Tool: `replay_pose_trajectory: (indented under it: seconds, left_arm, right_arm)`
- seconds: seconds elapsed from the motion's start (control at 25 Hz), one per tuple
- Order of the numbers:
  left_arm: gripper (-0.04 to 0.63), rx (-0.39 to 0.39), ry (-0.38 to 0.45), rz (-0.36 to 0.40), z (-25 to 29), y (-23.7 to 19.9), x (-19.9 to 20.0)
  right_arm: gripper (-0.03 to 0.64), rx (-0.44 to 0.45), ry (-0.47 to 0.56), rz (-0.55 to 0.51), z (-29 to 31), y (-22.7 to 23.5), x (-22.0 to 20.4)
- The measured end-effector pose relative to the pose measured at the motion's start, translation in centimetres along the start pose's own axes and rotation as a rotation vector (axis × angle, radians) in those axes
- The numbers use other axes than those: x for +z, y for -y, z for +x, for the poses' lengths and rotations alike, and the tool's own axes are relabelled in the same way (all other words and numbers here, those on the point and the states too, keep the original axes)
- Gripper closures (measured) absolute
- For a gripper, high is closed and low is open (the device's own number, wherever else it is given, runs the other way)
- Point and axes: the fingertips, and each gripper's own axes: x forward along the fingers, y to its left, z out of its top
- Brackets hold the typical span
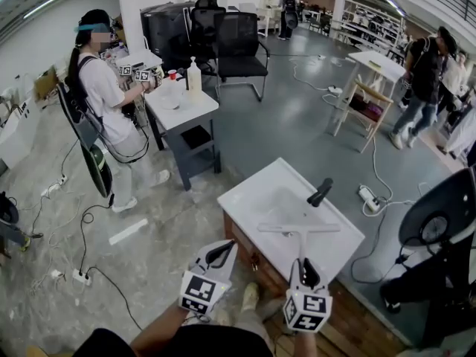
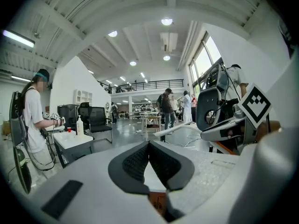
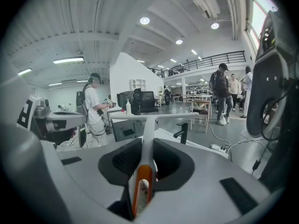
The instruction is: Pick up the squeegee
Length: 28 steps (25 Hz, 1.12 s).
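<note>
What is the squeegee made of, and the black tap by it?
The squeegee looks like smooth, matte white plastic, with a glossy orange inlay at the handle's end. The tap looks like metal with an even matte black coating, though it could be plastic.

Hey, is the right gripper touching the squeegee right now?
Touching. The right gripper is closed on the handle of the squeegee from both sides with no gap, as the right gripper view plainly shows.
</note>
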Motion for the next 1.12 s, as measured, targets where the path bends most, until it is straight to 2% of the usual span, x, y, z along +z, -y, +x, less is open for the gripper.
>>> replay_pose_trajectory:
  seconds: [1.12]
  left_arm:
    - [0.594, -0.010, -0.009, 0.002, 1.5, 0.5, -0.2]
  right_arm:
    - [0.541, -0.004, -0.007, 0.007, 0.7, 1.3, -0.2]
